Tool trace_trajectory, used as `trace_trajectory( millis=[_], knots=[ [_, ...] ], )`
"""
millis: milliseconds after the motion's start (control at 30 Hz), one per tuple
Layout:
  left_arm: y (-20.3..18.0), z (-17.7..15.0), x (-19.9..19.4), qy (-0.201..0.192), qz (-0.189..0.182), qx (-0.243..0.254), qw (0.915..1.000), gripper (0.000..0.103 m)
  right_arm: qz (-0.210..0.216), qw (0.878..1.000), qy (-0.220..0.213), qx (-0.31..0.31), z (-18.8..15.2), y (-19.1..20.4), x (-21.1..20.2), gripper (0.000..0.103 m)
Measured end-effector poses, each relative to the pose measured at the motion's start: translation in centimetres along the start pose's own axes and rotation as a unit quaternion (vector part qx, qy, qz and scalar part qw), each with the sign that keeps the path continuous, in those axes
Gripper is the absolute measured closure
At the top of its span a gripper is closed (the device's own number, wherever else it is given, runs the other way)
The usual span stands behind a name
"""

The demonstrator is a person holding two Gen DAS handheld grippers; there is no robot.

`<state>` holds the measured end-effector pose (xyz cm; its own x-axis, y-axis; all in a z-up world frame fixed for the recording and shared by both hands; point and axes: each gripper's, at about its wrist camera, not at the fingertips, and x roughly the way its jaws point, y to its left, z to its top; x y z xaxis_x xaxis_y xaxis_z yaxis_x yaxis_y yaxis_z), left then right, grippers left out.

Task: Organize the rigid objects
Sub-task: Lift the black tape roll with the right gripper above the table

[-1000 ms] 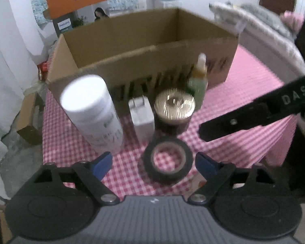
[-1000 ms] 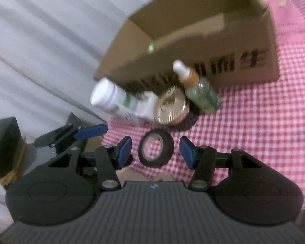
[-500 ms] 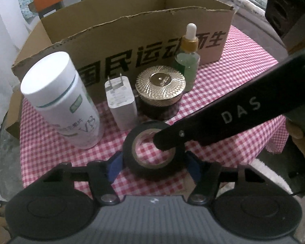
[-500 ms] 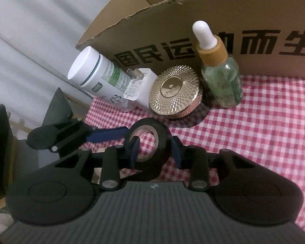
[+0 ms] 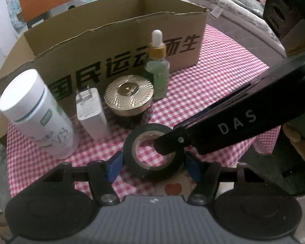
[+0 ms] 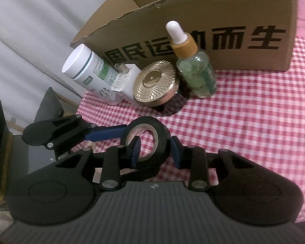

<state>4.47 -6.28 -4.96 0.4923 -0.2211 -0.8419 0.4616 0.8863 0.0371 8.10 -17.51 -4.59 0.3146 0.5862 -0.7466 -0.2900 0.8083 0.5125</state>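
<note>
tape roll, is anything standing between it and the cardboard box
Yes. The gold-lidded jar and white charger stand right behind the tape roll, with the dropper bottle beside them, all in front of the cardboard box.

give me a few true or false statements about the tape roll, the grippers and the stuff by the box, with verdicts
1. The black roll of electrical tape lies inside the brown cardboard box. False: it is on the pink checked tablecloth, in front of the box.
2. The right hand-held gripper has one finger through the roll's hole and one outside it. True.
3. The left hand-held gripper has its blue pads on either side of the roll. True.
4. The green glass dropper bottle lies on its side. False: it stands upright.
5. The round gold-lidded jar stands between the white plug adapter and the dropper bottle. True.
6. The white cylindrical supplement bottle has no cap. False: it is capped.
</note>
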Motion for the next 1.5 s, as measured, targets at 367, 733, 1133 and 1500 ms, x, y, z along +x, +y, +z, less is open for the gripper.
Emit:
trace_trajectory(
  millis=[367,733,1133,1500],
  knots=[
    [1.2,0.5,1.2,0.009,-0.004,0.001,1.0,0.035,-0.01,1.0,-0.009,-0.009,-0.1,-0.1,0.0,0.072],
    [1.2,0.9,1.5,0.004,0.004,-0.007,1.0,0.035,-0.014,0.999,-0.016,-0.025,-0.3,0.1,-0.1,0.072],
    [0.9,1.2,-0.3,-0.017,0.011,0.001,0.9998,0.035,-0.01,0.999,-0.02,-0.023,-0.2,0.4,-0.7,0.072],
    [0.7,1.0,-1.6,-0.033,0.015,0.003,0.9993,0.036,-0.01,0.999,-0.035,-0.023,-0.3,0.7,-2.0,0.072]
  ],
)
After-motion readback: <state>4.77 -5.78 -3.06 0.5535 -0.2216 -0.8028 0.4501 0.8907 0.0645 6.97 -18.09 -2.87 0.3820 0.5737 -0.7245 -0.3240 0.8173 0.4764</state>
